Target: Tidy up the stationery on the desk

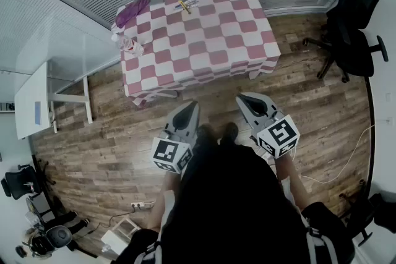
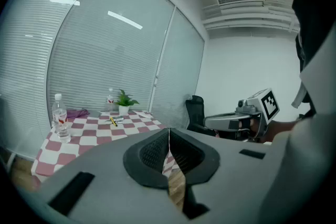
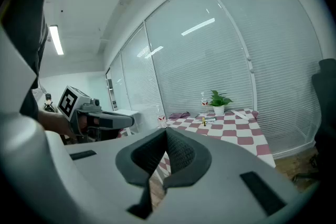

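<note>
— Where's the checkered table [image 1: 207, 40]?
— Far ahead, well apart from the left gripper [image 1: 190, 106] and right gripper [image 1: 244, 98], both pressed together on nothing.
— And the pens [image 1: 187, 4]?
— Lying at the table's far end.

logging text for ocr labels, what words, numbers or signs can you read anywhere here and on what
No words or numbers can be read in any view.
Near bottle: red label, print too small to read.
Far bottle: red label, too small to read.
Left gripper and right gripper: their cubes carry square black-and-white markers, no letters.
Pens: any print is too small to read.
</note>
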{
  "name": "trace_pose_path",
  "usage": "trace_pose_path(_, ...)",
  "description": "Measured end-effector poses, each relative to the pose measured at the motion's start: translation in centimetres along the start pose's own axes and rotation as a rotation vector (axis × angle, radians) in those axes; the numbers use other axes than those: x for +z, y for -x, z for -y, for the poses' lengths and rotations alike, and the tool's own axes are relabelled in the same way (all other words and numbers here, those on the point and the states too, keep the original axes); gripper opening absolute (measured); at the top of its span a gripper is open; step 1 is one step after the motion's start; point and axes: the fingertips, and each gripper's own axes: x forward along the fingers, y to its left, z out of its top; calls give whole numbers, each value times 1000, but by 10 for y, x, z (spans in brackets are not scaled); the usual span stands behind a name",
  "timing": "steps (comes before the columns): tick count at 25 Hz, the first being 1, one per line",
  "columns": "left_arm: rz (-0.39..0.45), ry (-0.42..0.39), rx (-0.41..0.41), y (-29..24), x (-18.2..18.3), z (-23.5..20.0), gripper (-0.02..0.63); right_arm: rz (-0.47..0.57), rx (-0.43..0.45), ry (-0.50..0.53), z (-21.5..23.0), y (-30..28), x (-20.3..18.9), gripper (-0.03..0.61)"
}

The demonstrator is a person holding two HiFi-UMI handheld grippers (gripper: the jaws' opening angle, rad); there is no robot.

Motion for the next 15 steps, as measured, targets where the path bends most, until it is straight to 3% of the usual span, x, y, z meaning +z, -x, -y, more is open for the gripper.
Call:
trace_pose_path(7,14,-19,11,4,10,0,34,1,15,18,-7,0,2,20)
trace_pose_path(15,-11,2,2,3,4,-9,34,17,-1,-45,-4,-12,1,20)
